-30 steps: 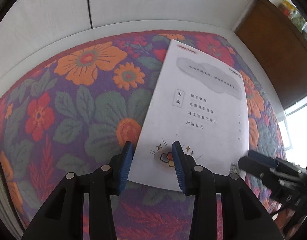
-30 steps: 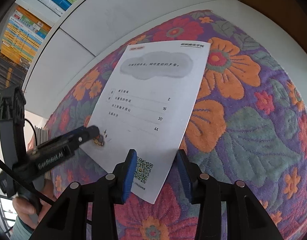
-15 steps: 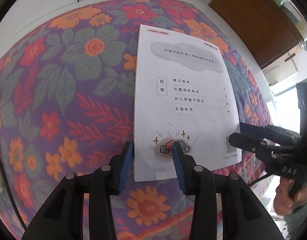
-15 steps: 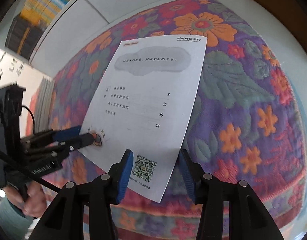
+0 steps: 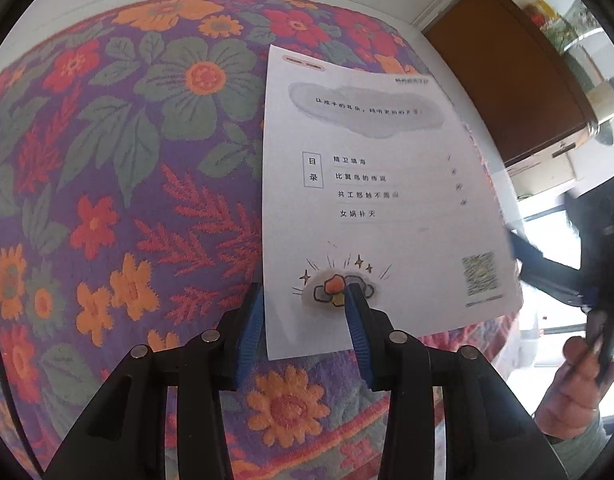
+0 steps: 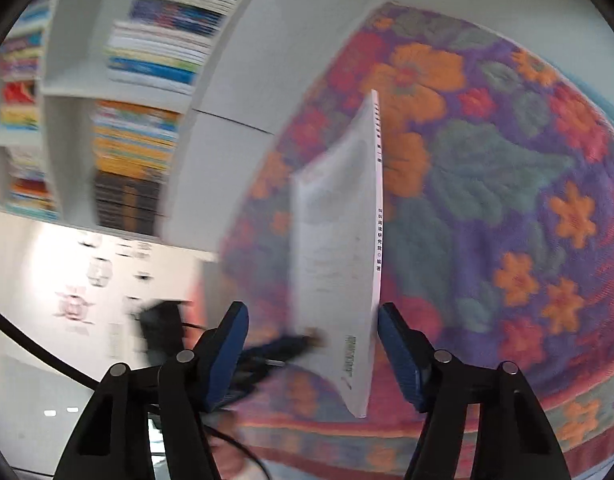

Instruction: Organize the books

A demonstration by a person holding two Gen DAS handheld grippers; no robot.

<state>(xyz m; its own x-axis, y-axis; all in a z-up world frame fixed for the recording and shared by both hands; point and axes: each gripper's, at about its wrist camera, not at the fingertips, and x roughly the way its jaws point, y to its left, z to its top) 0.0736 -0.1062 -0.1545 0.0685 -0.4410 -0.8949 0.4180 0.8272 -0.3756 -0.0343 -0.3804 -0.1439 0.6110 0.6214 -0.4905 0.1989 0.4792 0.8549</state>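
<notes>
A thin white book (image 5: 367, 208) with a contents list, a small cartoon and a QR code lies on a floral cloth (image 5: 127, 168). My left gripper (image 5: 303, 304) is open, its blue pads either side of the book's near left corner. In the right wrist view the book (image 6: 339, 248) shows edge-on and blurred, spine towards me. My right gripper (image 6: 313, 332) is open and wide, straddling the book's near end. The right gripper also shows in the left wrist view (image 5: 547, 268), at the book's right edge.
White shelves packed with books (image 6: 147, 92) stand at the left in the right wrist view. A brown wooden cabinet (image 5: 507, 88) stands behind the table on the right. A white wall runs behind the cloth.
The right wrist view has swung sharply, so the book now appears edge-on and the shelves are in sight. The right gripper has opened wider. The left gripper has hardly moved.
</notes>
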